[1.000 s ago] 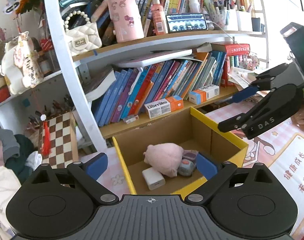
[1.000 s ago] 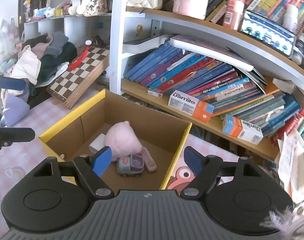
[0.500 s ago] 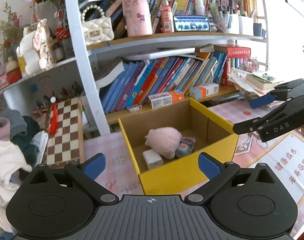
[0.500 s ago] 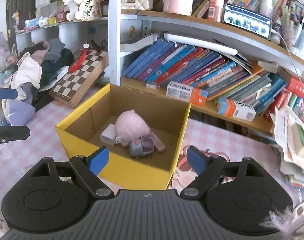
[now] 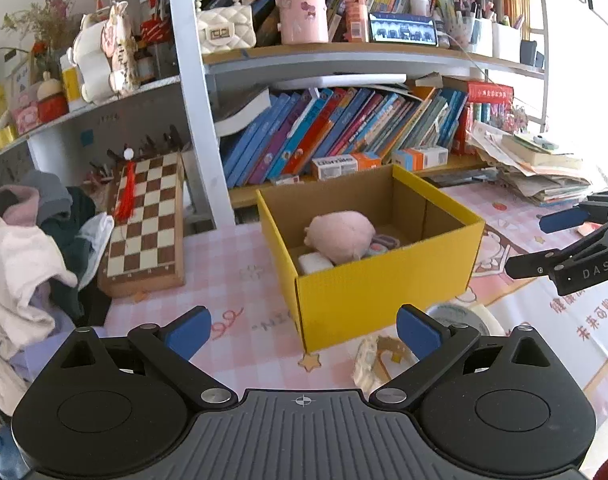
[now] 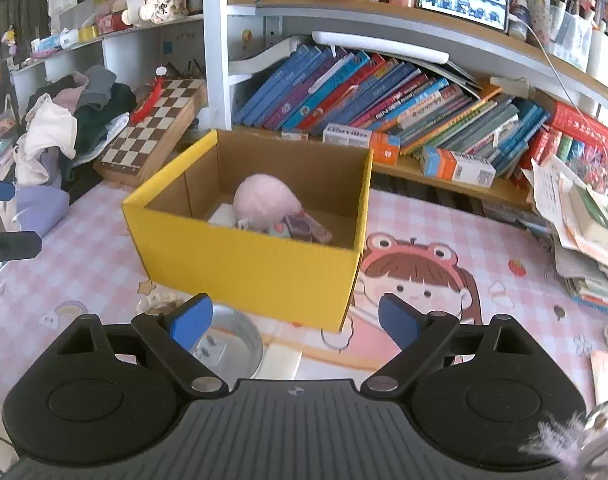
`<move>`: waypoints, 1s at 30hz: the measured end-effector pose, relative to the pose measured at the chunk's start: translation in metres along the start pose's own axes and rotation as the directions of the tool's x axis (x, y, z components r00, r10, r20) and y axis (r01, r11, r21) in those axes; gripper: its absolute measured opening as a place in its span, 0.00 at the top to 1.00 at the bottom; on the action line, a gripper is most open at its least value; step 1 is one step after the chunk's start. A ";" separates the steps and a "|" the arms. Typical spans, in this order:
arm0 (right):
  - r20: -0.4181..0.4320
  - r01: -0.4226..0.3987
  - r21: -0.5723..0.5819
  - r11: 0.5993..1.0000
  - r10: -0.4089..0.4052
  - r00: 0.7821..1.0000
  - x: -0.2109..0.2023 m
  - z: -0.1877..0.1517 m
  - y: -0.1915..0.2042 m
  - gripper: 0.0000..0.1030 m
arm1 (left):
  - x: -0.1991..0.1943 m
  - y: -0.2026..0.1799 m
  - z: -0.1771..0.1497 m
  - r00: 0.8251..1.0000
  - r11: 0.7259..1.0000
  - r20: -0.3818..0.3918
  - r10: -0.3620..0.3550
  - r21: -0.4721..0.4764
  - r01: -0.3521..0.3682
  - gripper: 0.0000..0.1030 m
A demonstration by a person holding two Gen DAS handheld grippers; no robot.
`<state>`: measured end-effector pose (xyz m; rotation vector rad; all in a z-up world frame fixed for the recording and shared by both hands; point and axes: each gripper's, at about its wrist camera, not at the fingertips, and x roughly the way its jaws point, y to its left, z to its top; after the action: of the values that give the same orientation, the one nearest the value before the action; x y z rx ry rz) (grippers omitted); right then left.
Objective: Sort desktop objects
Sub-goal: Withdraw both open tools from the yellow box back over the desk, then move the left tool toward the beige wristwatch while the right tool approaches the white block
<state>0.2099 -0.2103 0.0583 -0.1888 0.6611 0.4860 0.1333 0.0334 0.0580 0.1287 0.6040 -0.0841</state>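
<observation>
Pile of clothes (image 5: pixel 28 256) at 9 o'clock in the left wrist view, against a chessboard (image 5: pixel 146 220) that leans at the shelf foot. Left gripper (image 5: pixel 302 330) at 6 o'clock: released, blue pads wide apart, nothing between them. Yellow box (image 5: pixel 383 280) stands at centre on the pink checked table (image 5: pixel 240 280), open at the top. Inside it: a pink plush toy (image 5: pixel 339 236), a white block (image 5: pixel 313 262) touching it at its 7 o'clock, and a small grey toy (image 6: pixel 294 228) just beside the plush at its 4 o'clock. Roll of tape (image 5: pixel 463 316) lies on the table at the box's front corner, at 5 o'clock, with a crumpled scrap (image 5: pixel 369 360) just beside it. Right gripper (image 6: pixel 294 320) at 6 o'clock of its own view: released, pads wide apart, empty, near the tape. Books (image 5: pixel 343 132) lean along the shelf at 12 o'clock. Stack of papers (image 5: pixel 535 172) at 3 o'clock
</observation>
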 end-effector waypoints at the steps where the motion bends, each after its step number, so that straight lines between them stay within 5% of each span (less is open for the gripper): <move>1: -0.003 0.002 0.004 1.000 -0.002 1.000 -0.001 -0.003 0.001 0.11 | -0.001 0.000 -0.003 1.000 1.000 -0.003 -0.001 -0.001 0.001 0.02; 30: -0.134 0.070 0.034 0.997 -0.065 0.989 -0.007 -0.095 0.045 0.06 | 0.000 -0.025 -0.071 0.992 0.999 -0.121 -0.033 -0.021 0.031 0.02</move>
<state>0.1315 -0.2042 -0.0121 -0.2082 0.7914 0.3978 0.0908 0.0185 -0.0021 0.1062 0.7281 -0.1021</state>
